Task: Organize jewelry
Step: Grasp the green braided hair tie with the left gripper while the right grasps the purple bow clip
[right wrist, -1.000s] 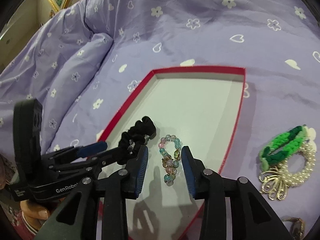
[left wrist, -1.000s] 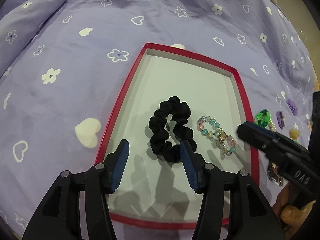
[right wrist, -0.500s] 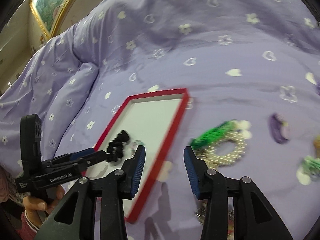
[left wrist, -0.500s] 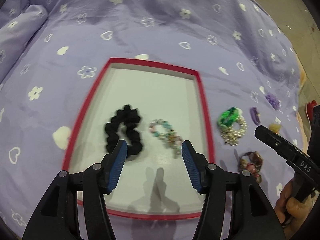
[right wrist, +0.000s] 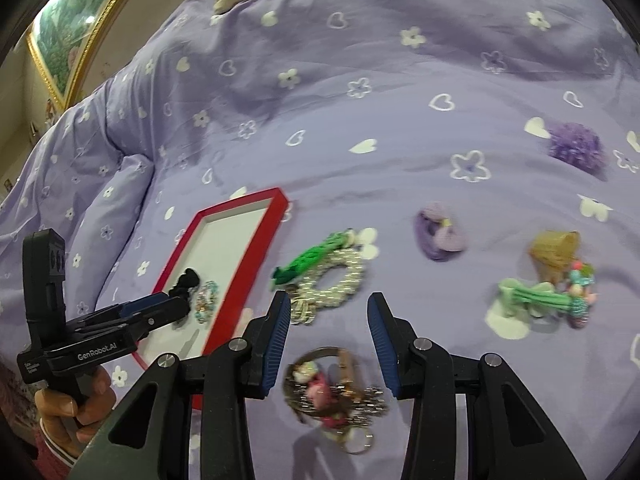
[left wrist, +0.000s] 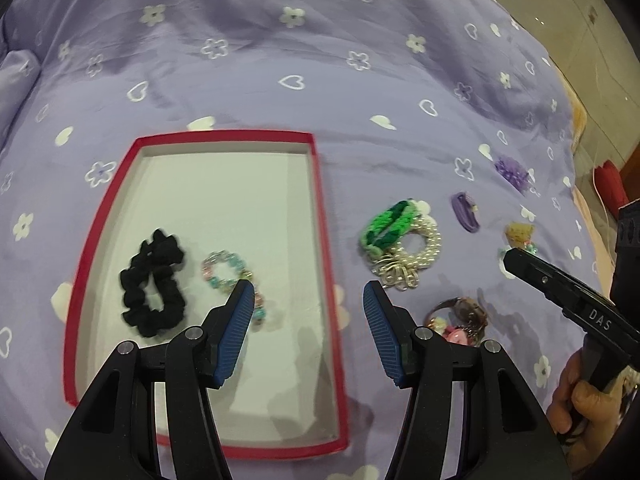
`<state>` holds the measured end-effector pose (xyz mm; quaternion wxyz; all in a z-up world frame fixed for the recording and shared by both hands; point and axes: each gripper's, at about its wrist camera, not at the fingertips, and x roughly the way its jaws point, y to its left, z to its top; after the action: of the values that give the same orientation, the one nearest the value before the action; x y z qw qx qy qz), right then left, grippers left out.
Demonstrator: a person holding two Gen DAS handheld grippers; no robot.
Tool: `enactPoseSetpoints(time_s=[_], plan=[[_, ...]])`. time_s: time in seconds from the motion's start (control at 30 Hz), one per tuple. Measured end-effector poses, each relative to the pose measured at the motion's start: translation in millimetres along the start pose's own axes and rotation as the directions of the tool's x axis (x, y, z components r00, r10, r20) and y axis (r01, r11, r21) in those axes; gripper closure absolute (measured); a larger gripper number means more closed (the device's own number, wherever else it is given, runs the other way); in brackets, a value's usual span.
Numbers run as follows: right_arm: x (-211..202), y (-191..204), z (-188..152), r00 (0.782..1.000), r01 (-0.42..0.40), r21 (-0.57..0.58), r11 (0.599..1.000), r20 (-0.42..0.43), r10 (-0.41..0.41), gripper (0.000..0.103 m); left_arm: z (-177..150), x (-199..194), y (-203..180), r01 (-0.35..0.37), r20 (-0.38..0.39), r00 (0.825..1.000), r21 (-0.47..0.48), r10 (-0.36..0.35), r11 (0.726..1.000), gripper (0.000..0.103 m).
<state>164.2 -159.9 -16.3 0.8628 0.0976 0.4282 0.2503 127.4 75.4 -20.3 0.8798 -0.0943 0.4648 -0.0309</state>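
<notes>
The right gripper (right wrist: 328, 336) has its jaws apart and empty, having just widened, above a blurred keyring charm (right wrist: 332, 392), perhaps pink. The left gripper (left wrist: 308, 328) is likewise parted and empty, straddling the red tray's (left wrist: 324, 240) right rim. In the tray's lower left lie a black scrunchie (left wrist: 152, 284), long axis upright in the frame, and a beaded bracelet (left wrist: 228, 276). A green band (left wrist: 386, 226) overlaps a pearl bracelet (left wrist: 428, 244) right of it.

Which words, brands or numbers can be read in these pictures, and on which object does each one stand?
"DAS": on the side of the right gripper, seen in the left wrist view.
"GenRobot.AI": on the side of the left gripper, seen in the right wrist view.
Small white label at the rear of the left gripper's body: too small to read.
No text shows on the jewelry or the red tray.
</notes>
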Motion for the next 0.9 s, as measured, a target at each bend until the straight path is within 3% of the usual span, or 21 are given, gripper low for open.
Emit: enactPoseSetpoints(time_s=[0.5,0.73,0.8,0.87,0.9], plan=[[20,-51,23,0.995,0.101,0.009,0.995,-0.023,-0.101,0.06,35,54,-51,0.061,-0.053,0.997,0.117,-0.055,0.991,0.047],[46,-65,40,0.99,0.13,-0.012,0.991,-0.053,-0.131,0.06,46,91,-75,0.055,-0.117,0.993,0.215,-0.031,0.975,0.047],[53,-68,41,0.989,0.133,-0.01,0.991,-0.061,-0.133,0.06,46,101,-78,0.043,-0.134,0.991,0.233,-0.012,0.971,0.052],[59,-70,42,0.988,0.135,-0.01,0.991,-0.071,-0.136,0.062,45,110,-79,0.048,-0.157,0.988,0.237,-0.011,0.97,0.077],[62,-71,42,0.987,0.14,-0.012,0.99,-0.076,-0.141,0.064,45,111,-78,0.055,-0.16,0.987,0.232,-0.018,0.971,0.08]])
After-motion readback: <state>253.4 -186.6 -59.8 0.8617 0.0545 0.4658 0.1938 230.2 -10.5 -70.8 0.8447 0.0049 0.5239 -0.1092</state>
